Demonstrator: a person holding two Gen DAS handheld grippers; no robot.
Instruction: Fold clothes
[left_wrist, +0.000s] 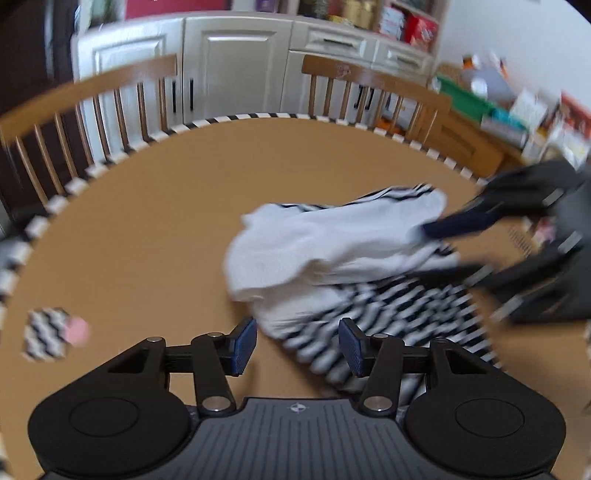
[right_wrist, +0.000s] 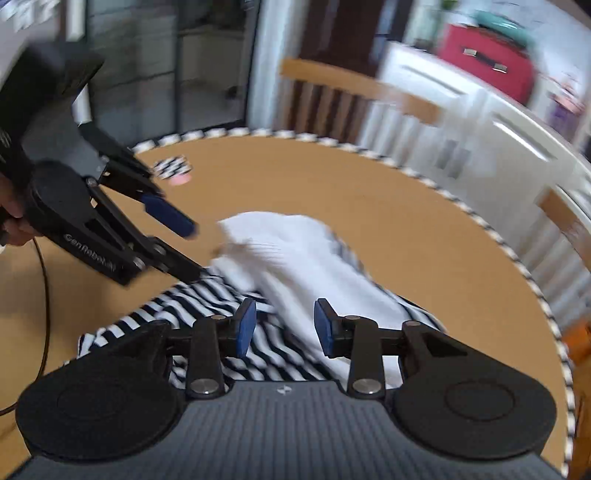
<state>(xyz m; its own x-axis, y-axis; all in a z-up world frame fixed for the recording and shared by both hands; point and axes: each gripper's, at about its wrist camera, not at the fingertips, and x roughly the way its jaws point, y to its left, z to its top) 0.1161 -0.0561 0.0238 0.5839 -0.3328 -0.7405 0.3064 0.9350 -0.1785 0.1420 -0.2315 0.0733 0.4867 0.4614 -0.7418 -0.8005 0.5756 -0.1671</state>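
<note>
Behind the round brown table (left_wrist: 147, 229) stood chairs. Its striped garment (right_wrist: 207, 332) with a white piece (left_wrist: 332, 243) on top lay just ahead of both my tongs, left (left_wrist: 297, 343) and right (right_wrist: 284, 328), each open and empty, the right one nearer.

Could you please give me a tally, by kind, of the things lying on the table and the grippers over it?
Garments: 1, black-and-white striped garment with a white side
Patterned marker cards: 1
Hand-held grippers: 2, left hand-held gripper, right hand-held gripper
Total: 4
</note>
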